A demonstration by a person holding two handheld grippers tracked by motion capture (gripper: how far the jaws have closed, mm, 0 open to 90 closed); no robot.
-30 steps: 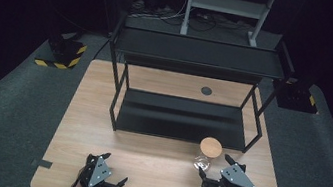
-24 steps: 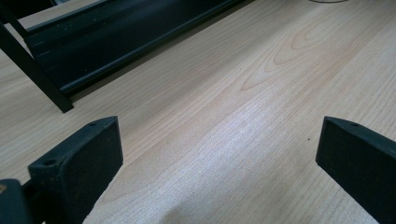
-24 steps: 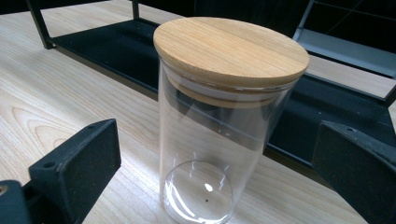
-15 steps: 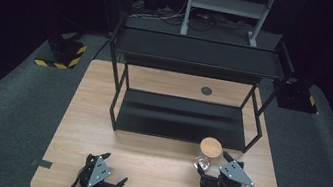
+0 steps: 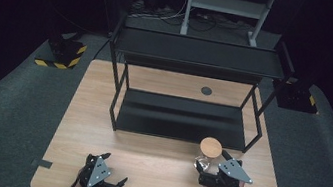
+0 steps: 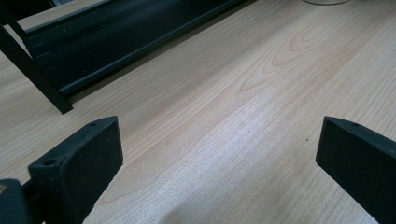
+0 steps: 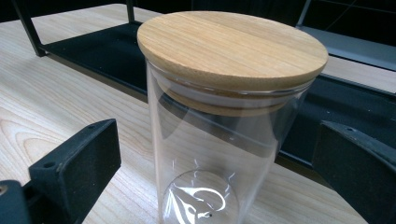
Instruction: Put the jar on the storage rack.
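A clear glass jar (image 5: 209, 156) with a round wooden lid (image 7: 232, 46) stands upright on the wooden table (image 5: 159, 158), just in front of the black shelf's right end. My right gripper (image 5: 209, 167) is open, and the jar (image 7: 219, 154) stands between its two jaws with gaps on both sides. The jar is empty. Near the table's front left edge my left gripper (image 5: 114, 169) is open over bare wood (image 6: 219, 149), with nothing between its fingers.
A black two-tier metal shelf (image 5: 185, 119) spans the middle of the table, and its lower tier (image 7: 116, 51) lies right behind the jar. One shelf leg (image 6: 37, 79) stands ahead of the left gripper. A small dark disc (image 5: 206, 90) lies behind the shelf.
My right gripper has edged slightly left and closer around the jar. The left gripper and the jar have stayed put.
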